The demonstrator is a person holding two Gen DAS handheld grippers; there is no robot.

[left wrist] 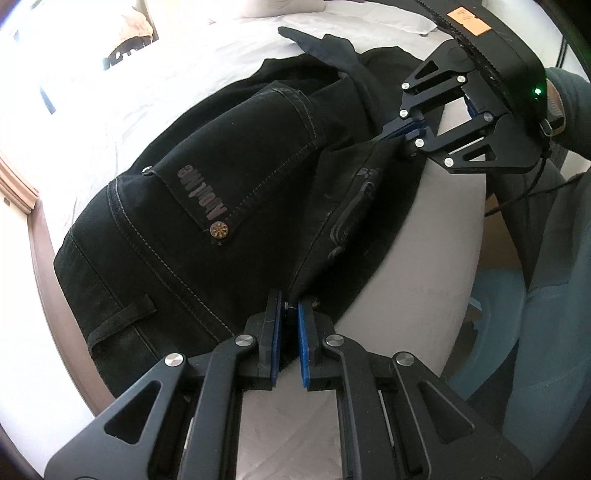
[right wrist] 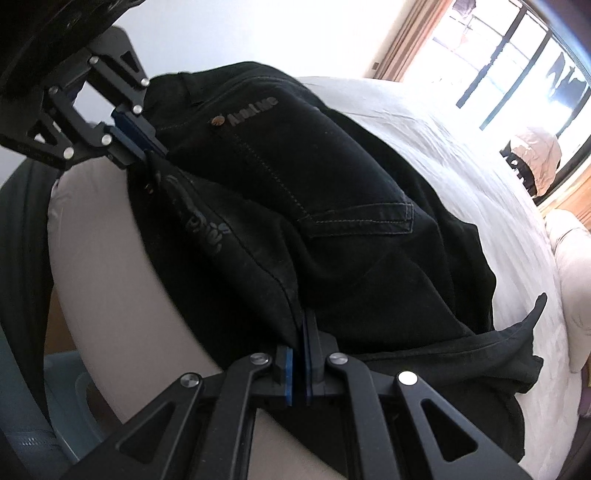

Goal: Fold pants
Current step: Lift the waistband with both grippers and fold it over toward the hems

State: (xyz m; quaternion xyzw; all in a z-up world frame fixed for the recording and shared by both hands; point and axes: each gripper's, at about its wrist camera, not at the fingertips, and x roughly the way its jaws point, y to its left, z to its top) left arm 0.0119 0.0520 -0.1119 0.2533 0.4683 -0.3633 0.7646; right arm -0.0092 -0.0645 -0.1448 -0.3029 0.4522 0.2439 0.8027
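Black jeans [left wrist: 221, 184] lie crumpled on a white bed [left wrist: 110, 92], back pocket with grey lettering [left wrist: 201, 192] facing up. A flap with a paw print [left wrist: 369, 173] is lifted along the bed's near edge. My left gripper [left wrist: 290, 306] is shut on one end of that flap's edge. My right gripper [left wrist: 400, 142] is shut on the other end. In the right wrist view the right gripper [right wrist: 301, 325] pinches the dark cloth of the jeans [right wrist: 332, 184], and the left gripper [right wrist: 155, 155] grips it at upper left.
A thin dark garment [right wrist: 509, 343] lies under the jeans toward the far end. Pillows [left wrist: 388, 18] sit at the head of the bed. A blue plastic tub [left wrist: 491, 314] stands on the floor beside the bed. A sleeve [left wrist: 569, 107] is behind the right gripper. A window [right wrist: 517, 55] is beyond.
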